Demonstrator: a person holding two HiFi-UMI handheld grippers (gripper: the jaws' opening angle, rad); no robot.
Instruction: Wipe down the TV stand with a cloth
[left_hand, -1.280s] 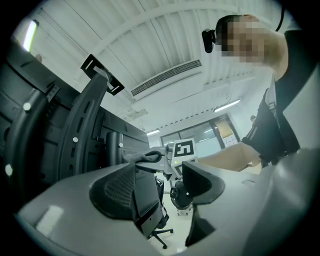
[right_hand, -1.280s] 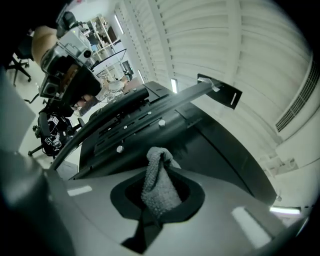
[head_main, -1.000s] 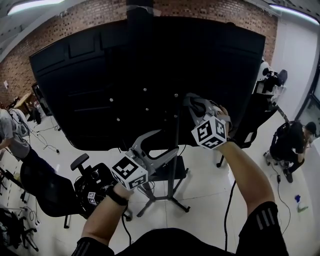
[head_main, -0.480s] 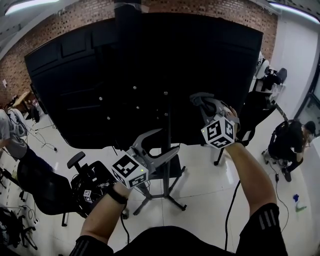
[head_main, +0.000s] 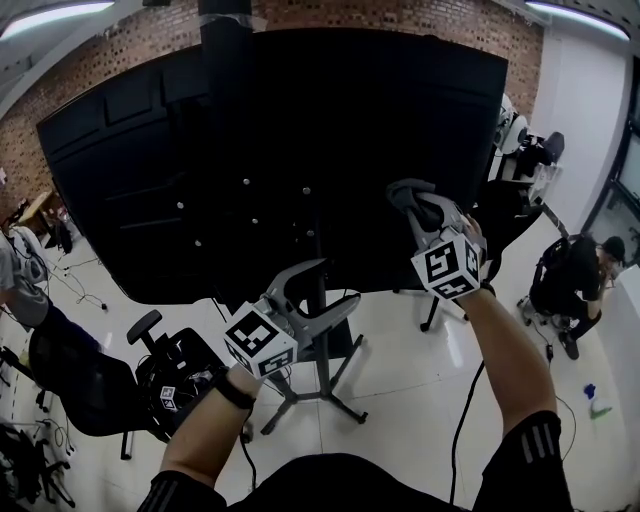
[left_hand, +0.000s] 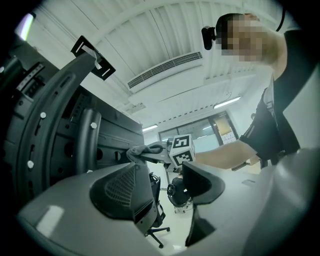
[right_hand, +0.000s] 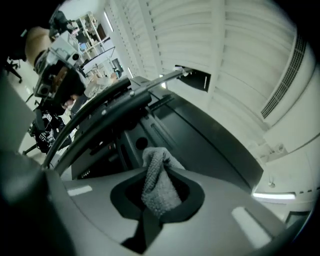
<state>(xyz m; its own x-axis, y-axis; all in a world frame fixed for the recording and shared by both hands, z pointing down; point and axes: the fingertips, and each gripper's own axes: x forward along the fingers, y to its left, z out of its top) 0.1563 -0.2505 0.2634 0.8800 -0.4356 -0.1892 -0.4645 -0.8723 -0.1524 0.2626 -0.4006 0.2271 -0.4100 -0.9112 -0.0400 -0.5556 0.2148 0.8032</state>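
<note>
The big black TV back panel (head_main: 300, 140) hangs on a stand with a pole (head_main: 321, 310) and splayed feet (head_main: 300, 402). My right gripper (head_main: 410, 203) is shut on a grey cloth (head_main: 405, 190) and holds it against the panel's lower right. In the right gripper view the cloth (right_hand: 158, 186) bulges up between the jaws of the right gripper (right_hand: 157, 197). My left gripper (head_main: 335, 283) hangs open and empty in front of the pole. In the left gripper view the left gripper (left_hand: 165, 185) looks past its spread jaws at the cloth (left_hand: 136, 151).
A black office chair (head_main: 175, 385) stands at lower left on the white floor. A person (head_main: 582, 280) sits at the right and another (head_main: 18, 275) at the left edge. A cable (head_main: 460, 400) and a blue bottle (head_main: 589, 392) lie on the floor. Brick wall behind.
My right gripper has carried the cloth to the right along the TV's back. The stand and panel have slid left in the head view. The left gripper stays open.
</note>
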